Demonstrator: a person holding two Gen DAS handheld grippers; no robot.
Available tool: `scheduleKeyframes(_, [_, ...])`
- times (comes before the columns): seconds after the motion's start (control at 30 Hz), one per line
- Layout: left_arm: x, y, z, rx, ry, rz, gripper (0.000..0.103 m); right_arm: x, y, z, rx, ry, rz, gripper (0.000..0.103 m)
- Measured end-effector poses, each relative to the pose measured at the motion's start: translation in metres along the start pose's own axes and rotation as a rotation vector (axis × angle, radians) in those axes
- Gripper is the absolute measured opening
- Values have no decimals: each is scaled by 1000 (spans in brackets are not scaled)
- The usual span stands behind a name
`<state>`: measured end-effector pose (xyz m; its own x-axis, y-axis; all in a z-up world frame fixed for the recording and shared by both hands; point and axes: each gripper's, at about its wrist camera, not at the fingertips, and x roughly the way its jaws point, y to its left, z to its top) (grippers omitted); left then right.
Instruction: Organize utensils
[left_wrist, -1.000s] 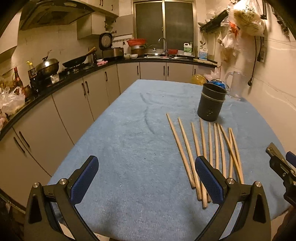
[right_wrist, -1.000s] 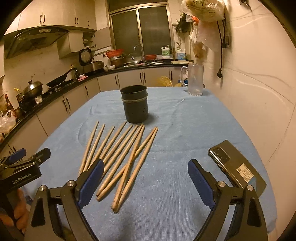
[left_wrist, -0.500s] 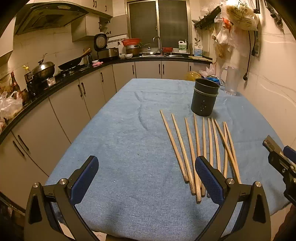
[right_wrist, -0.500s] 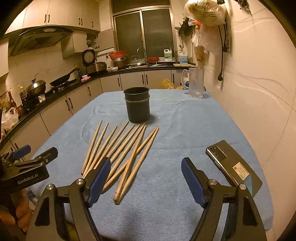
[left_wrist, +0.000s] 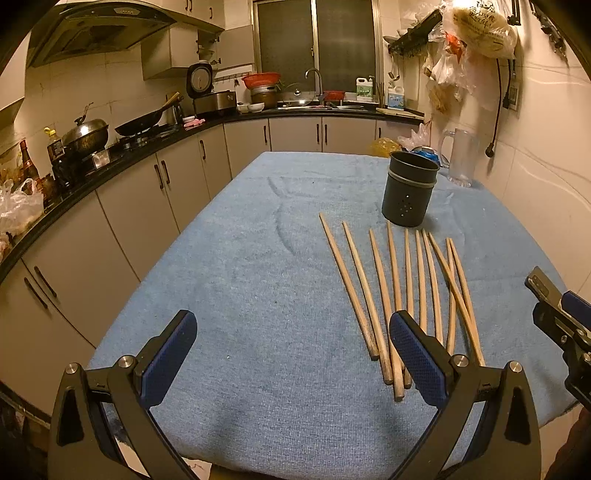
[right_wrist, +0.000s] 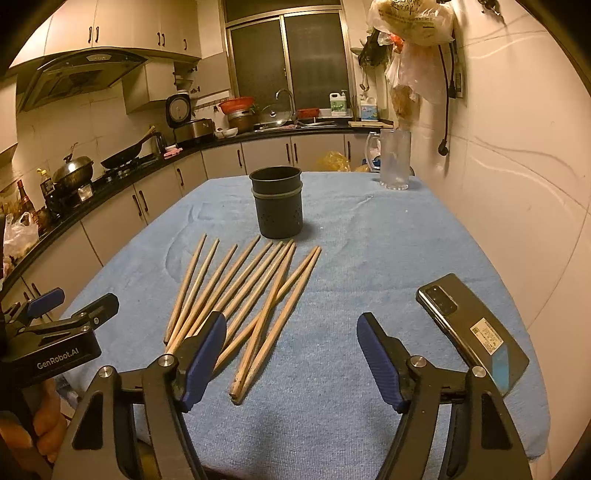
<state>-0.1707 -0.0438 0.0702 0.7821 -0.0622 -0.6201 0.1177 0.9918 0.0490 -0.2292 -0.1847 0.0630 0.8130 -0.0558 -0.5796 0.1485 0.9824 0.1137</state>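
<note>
Kitchen table under blue towel cloth (right_wrist: 369, 258): right gripper (right_wrist: 291, 354) narrowing from wider a second ago, nothing between; left gripper (left_wrist: 293, 354) wide, empty. Wooden chopsticks (right_wrist: 236, 291) untouched beside dark cylindrical holder (right_wrist: 279, 206).

The room is a kitchen under warm, dim light. Pale cabinets (left_wrist: 177, 184) run beneath a black counter (left_wrist: 110, 162). A dark window (right_wrist: 288, 59) sits above the sink (left_wrist: 317, 107). Tiled wall (right_wrist: 517, 166) stands right.
</note>
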Motion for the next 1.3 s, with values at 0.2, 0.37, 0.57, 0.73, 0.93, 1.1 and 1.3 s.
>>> scheduleKeyframes(0.2, [1, -1, 0, 2, 4, 0, 103, 1, -2, -1, 7, 10, 4, 72])
scheduleKeyframes(0.37, [2, -1, -2, 2, 7, -3, 103, 2, -3, -2, 9, 16, 5, 70])
scheduleKeyframes(0.57, [2, -2, -2, 2, 7, -2, 103, 3, -3, -2, 12, 24, 6, 66])
scheduleKeyframes(0.73, [5, -3, -3, -2, 16, -7, 103, 5, -2, -3, 11, 27, 5, 66])
scheduleKeyframes(0.93, [6, -2, -2, -3, 19, -8, 103, 7, -2, -4, 15, 34, 6, 64])
scheduleKeyframes(1.1, [7, -2, -2, -5, 21, -10, 103, 10, -3, -3, 18, 40, 8, 63])
scheduleKeyframes(1.3, [8, 0, -2, -5, 26, -25, 103, 12, -5, -4, 25, 52, 15, 62])
